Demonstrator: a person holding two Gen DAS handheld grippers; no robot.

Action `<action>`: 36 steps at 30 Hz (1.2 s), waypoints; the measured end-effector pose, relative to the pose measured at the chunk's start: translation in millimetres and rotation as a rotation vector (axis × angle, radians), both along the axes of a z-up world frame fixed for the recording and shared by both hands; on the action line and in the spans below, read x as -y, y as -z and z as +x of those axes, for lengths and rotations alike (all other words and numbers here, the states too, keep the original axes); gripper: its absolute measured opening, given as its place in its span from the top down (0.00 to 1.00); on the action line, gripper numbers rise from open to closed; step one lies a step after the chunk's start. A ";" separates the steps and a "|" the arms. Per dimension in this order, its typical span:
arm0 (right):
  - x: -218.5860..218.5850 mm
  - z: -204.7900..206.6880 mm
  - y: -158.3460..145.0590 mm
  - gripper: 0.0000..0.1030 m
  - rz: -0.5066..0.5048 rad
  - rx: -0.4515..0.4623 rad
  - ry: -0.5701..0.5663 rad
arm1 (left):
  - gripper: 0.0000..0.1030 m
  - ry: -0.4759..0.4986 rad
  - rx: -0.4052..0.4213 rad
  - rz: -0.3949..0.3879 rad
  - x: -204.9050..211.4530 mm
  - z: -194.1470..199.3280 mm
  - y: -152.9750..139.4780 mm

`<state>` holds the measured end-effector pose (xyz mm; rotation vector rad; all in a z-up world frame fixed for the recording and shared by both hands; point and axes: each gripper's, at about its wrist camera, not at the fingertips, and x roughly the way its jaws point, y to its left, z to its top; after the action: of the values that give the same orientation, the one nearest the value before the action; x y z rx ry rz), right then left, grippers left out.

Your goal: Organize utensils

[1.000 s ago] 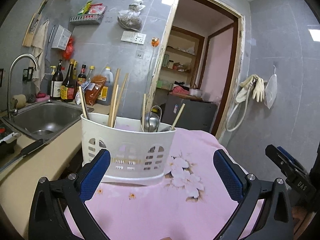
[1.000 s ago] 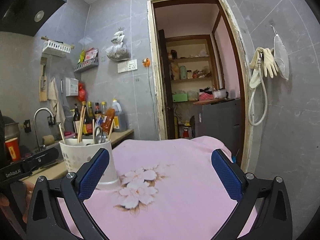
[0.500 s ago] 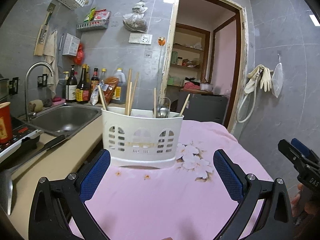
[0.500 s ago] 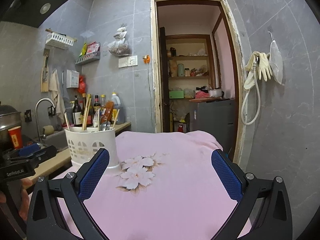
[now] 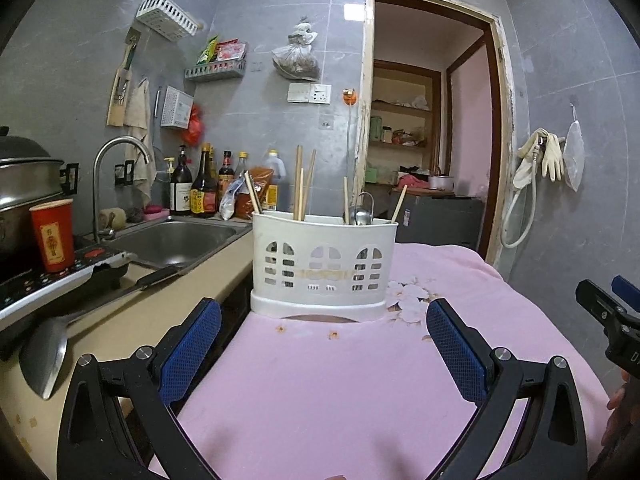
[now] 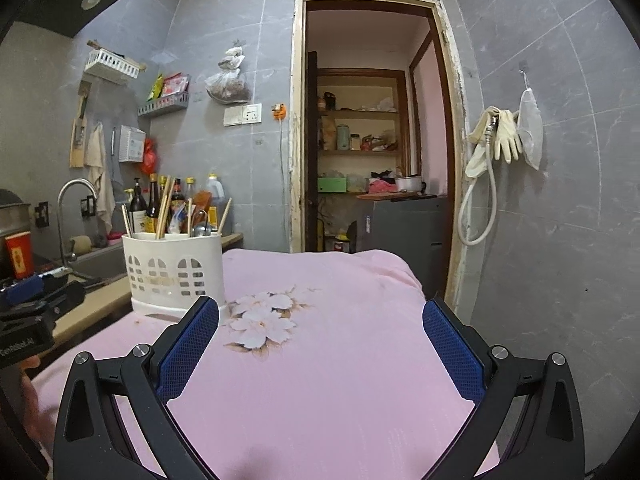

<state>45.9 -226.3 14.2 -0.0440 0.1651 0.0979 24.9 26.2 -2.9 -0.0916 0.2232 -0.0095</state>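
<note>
A white slotted utensil holder stands upright on the pink floral cloth, at its far left edge next to the counter. Wooden chopsticks and a metal spoon stick up out of it. My left gripper is open and empty, a short way in front of the holder. My right gripper is open and empty too, farther right, with the holder ahead to its left. The right gripper shows at the right edge of the left wrist view.
Left of the cloth runs a beige counter with a steel sink, a tap, sauce bottles, a red cup, a stove and a metal ladle. An open doorway lies straight ahead. A hose and gloves hang on the right wall.
Both grippers have drawn back from the holder, which now looks smaller and farther away. More of the counter, the stove and the red cup has come into the left wrist view.
</note>
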 end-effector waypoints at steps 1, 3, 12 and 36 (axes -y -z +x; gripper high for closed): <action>0.2 -2.2 0.8 0.00 0.002 0.005 0.009 | 0.02 -0.003 -0.001 0.002 -0.8 -1.4 0.7; 0.2 -5.8 1.9 0.00 0.000 0.014 0.019 | 0.02 -0.011 0.001 0.010 -0.1 -2.9 1.2; -2.9 -10.4 6.5 0.00 -0.017 0.013 0.035 | 0.02 -0.004 -0.012 0.020 -2.6 -1.0 7.8; -0.7 -13.0 5.0 0.00 0.000 0.003 0.027 | 0.02 -0.015 0.001 0.010 -4.7 -7.4 6.1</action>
<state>32.9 -225.6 9.3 -0.0424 0.1626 0.0712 17.5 30.9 -9.0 -0.0836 0.2212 0.0062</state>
